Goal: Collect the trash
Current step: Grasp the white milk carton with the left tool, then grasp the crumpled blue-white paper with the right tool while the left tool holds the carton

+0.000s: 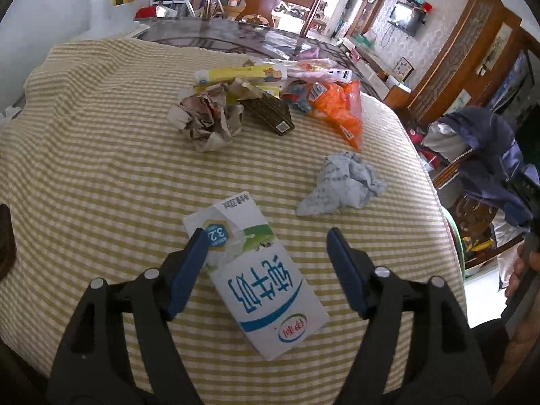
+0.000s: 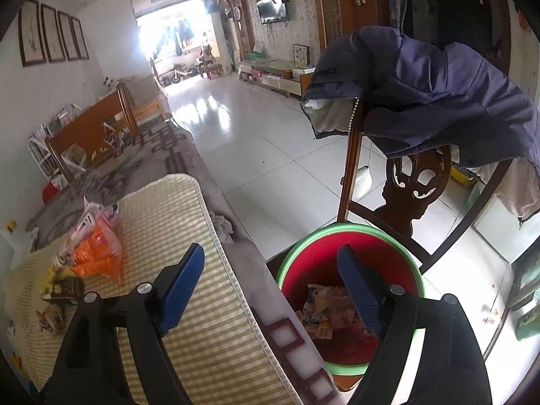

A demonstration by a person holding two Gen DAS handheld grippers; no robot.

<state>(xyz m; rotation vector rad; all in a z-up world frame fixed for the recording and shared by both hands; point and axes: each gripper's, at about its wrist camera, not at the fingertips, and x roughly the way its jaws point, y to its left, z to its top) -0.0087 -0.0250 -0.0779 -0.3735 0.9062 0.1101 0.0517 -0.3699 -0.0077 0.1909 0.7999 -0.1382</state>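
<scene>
A flattened white milk carton [image 1: 260, 280] lies on the striped tablecloth between the open fingers of my left gripper [image 1: 266, 239]. Beyond it lie a crumpled grey-blue paper [image 1: 341, 185], a crumpled printed paper ball [image 1: 206, 118], a dark box [image 1: 270, 113], an orange bag [image 1: 341, 108] and yellow wrappers [image 1: 236, 74]. My right gripper [image 2: 273, 258] is open and empty, over the table edge, with its right finger above a red bin with a green rim [image 2: 303, 239] holding several scraps of trash [image 2: 324, 310]. The orange bag also shows in the right wrist view [image 2: 98, 256].
The table [image 1: 84, 135] has a yellow striped cloth and a grey patterned edge [image 2: 290, 337]. A wooden chair [image 2: 415, 189] draped with a blue jacket [image 2: 438, 94] stands behind the bin. White tiled floor [image 2: 256, 135] stretches beyond.
</scene>
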